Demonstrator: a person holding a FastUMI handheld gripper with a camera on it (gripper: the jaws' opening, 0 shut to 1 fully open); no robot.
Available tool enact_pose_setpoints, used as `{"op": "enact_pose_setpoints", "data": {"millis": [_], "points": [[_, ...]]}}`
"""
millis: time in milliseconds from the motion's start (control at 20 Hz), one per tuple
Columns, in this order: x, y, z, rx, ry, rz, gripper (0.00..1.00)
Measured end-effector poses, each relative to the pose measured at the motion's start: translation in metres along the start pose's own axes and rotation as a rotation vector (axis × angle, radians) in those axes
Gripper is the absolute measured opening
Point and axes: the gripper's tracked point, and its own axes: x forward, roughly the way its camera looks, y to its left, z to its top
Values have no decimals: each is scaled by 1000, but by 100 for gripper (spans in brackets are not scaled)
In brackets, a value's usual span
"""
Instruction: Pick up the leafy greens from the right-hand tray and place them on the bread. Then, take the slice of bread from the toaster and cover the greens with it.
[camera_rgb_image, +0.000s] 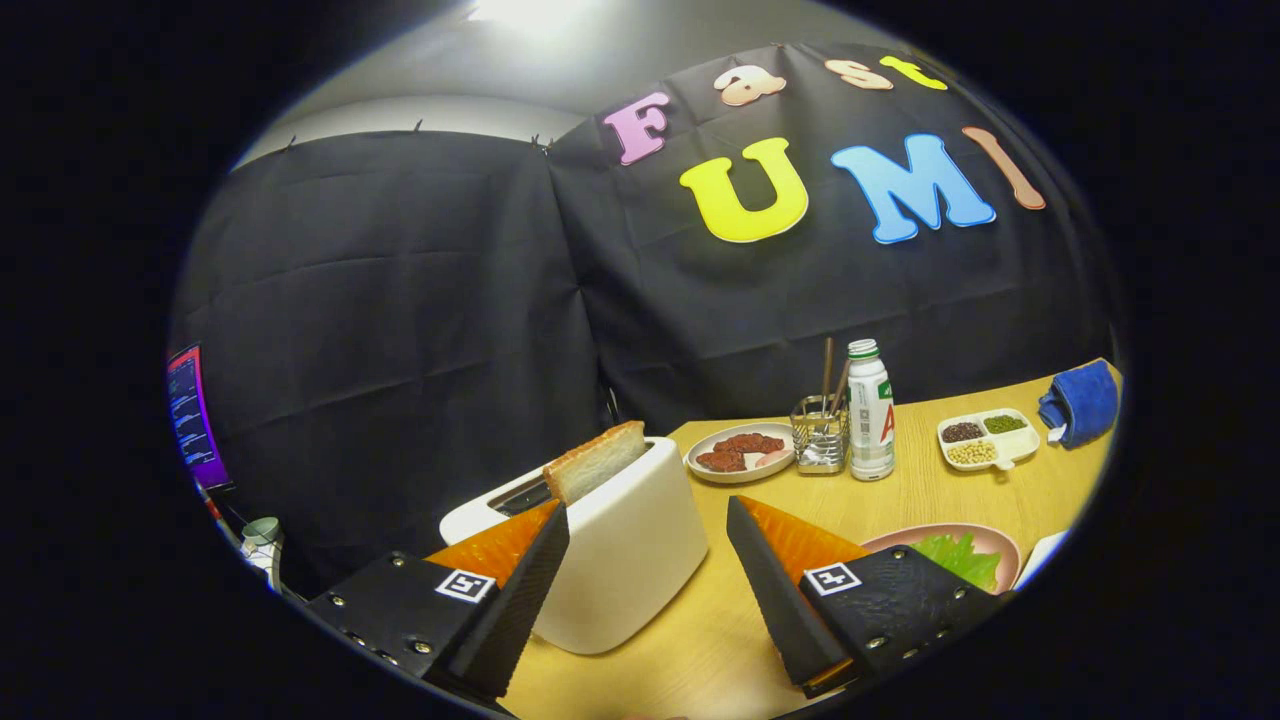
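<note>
The gripper (648, 520) is spread wide with nothing between its fingers, low in the middle of the frame. Just ahead of them sits the white toaster (620, 560), with a slice of bread (595, 461) sticking up out of its slot at a tilt. The greens (958, 556) lie on a pink plate (1000, 543) at the lower right, partly behind the right finger. They look light, soft and floppy, likely to slip, so a pinch low across the bunch seems best. The toast looks stiff but crumbly; its exposed upper edge is the place to grip, and gently
</note>
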Motion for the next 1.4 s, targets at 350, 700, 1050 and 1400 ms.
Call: {"op": "enact_pose_setpoints", "data": {"millis": [350,700,1050,1400], "points": [[32,29,-2,72,-55,5,97],[69,49,-10,25,-73,4,96],[89,40,-11,-54,-79,-64,27],[81,45,15,32,-109,3,7]]}}
